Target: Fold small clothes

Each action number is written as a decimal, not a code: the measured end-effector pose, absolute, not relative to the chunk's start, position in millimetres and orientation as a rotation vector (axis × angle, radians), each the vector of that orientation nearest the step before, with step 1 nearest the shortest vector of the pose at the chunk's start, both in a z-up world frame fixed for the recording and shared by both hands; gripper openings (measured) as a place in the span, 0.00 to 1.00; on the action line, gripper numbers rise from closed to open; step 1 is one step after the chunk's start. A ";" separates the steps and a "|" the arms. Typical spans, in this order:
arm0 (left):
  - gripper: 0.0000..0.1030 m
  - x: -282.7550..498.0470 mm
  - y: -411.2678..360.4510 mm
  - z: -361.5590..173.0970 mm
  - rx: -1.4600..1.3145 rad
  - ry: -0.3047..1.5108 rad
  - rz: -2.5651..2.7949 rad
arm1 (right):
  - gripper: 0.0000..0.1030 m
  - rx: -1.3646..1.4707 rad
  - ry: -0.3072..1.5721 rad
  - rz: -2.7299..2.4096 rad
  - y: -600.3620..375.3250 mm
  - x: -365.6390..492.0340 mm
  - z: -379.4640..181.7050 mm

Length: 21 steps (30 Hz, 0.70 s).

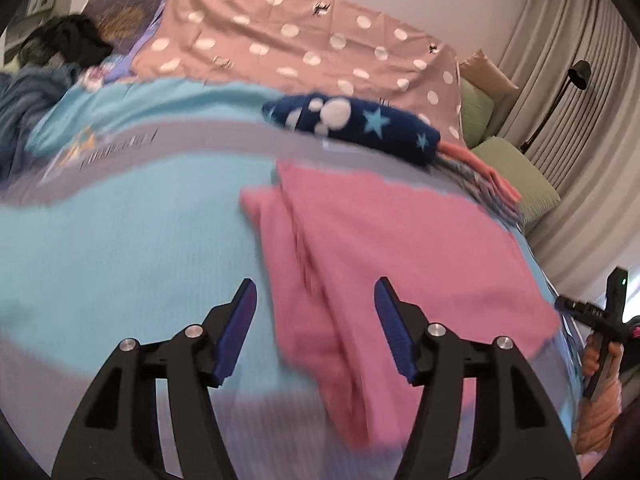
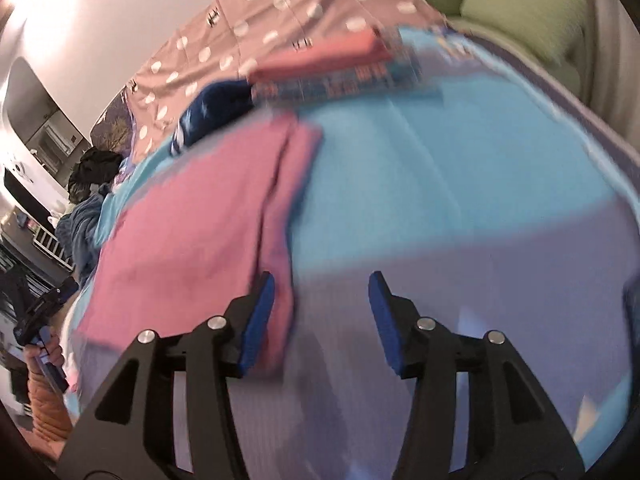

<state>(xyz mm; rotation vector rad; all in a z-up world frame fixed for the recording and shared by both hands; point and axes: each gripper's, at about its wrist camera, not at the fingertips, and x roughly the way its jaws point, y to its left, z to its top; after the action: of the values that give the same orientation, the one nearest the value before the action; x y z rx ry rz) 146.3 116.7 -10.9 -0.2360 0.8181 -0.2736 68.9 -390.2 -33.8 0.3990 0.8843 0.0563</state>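
A pink garment (image 1: 400,240) lies folded flat on the blue and lilac bedcover (image 1: 120,240). My left gripper (image 1: 316,284) hovers over the garment's near left part, jaws open, pads pressing on nothing. In the right wrist view the same pink garment (image 2: 192,220) lies to the left. My right gripper (image 2: 320,276) is open over the bedcover (image 2: 460,180), its left pad (image 2: 260,312) beside the garment's right edge. Both views are blurred.
A navy fleece piece with stars (image 1: 360,120) and a stack of folded coral and patterned clothes (image 2: 332,68) lie behind the garment. Beyond are a pink dotted sheet (image 1: 300,40), green cushions (image 2: 520,8), a dark clothes pile (image 1: 76,40) and a lamp (image 1: 576,76).
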 end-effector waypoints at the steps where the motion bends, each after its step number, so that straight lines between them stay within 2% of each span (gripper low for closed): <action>1: 0.60 132.4 118.6 -13.6 -0.242 0.837 -0.261 | 0.49 0.412 0.891 0.065 -389.6 61.4 -37.1; 11: 0.61 53.7 133.8 -29.4 -0.437 0.892 -0.285 | 0.53 0.483 0.868 0.196 -368.6 36.0 -29.0; 21: 0.61 65.3 110.6 -52.9 -0.556 0.940 -0.375 | 0.54 0.564 0.899 0.236 -354.6 41.5 -43.2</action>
<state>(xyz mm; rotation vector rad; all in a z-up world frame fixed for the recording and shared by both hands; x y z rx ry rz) 65.3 110.6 -52.9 -0.5562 0.9404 -0.3755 41.5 -354.6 -43.2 0.5638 0.8991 0.2358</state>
